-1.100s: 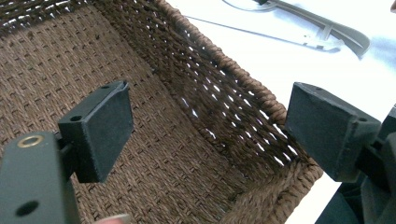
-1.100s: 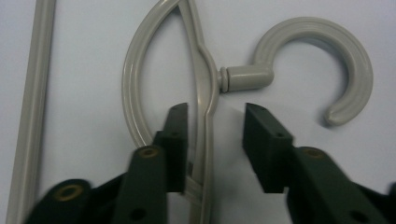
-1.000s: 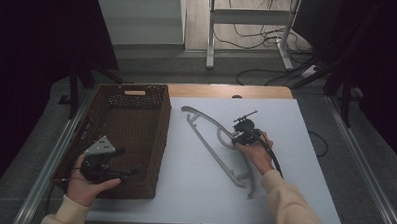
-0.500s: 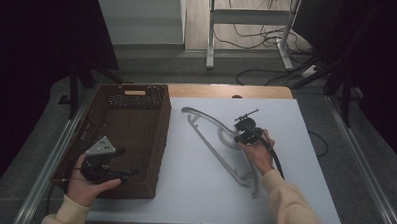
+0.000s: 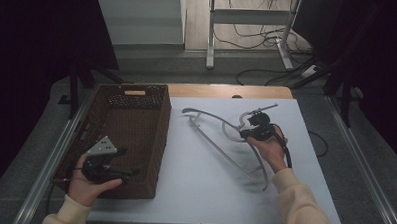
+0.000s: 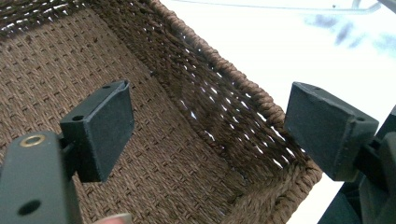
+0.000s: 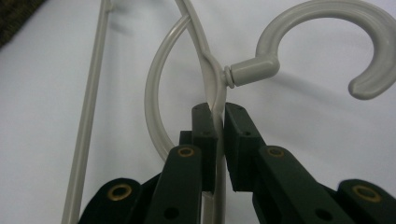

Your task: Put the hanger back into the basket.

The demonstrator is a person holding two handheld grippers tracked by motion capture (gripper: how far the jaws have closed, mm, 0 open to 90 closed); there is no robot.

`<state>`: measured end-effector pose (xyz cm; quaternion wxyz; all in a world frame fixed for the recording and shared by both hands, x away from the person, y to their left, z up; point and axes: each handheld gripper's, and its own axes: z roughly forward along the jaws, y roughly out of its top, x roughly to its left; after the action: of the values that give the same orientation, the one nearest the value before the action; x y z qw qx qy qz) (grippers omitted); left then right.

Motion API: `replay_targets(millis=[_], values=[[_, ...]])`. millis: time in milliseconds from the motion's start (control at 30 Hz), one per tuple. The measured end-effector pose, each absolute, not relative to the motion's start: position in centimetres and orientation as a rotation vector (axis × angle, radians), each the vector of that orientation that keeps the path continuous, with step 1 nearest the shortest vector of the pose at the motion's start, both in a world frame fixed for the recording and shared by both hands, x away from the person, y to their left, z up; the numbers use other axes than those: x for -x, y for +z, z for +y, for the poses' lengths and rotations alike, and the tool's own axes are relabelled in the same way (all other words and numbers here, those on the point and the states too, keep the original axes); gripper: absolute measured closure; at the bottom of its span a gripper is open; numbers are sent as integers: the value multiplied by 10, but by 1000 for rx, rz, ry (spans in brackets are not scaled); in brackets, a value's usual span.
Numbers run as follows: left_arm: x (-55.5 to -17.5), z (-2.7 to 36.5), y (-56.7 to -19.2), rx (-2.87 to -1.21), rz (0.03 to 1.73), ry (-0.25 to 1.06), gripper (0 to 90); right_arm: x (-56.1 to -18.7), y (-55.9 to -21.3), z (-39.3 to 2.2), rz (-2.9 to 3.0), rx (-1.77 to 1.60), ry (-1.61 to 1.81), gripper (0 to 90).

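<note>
Item: grey plastic clothes hanger (image 5: 220,138), lying on the white table (image 5: 193,192) to the right of the basket, hook end toward the far side. Holder: right gripper (image 7: 215,116), jaws pressed together on the hanger's neck just below the hook (image 7: 327,42), pinching the flat bar between the pads; in the high view the same gripper (image 5: 253,129) sits at the hook end with the person's right hand behind it. Whether the hanger is lifted off the table or resting on it cannot be told from these angles. Receptacle: brown woven basket (image 5: 160,140), at the table's left, its visible floor bare. Attendant: left gripper (image 6: 205,121), jaws spread wide with nothing between them, hovering over the basket's near right corner. Step in hand, by judgement: hanger grasped, transfer to basket pending. Next move calls for a lift clear of the table, a carry leftward over the basket rim, and probably a turn of the hanger to fit lengthwise.
</note>
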<state>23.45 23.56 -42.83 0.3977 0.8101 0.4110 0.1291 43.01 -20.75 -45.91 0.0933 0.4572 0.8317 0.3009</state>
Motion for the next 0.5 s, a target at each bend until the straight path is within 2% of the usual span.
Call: replay_targets(millis=[500], values=[[-234, 237, -428, -2046, 1045, 333, 164, -421, -430, -240, 2425, -1397, 1156, 833]])
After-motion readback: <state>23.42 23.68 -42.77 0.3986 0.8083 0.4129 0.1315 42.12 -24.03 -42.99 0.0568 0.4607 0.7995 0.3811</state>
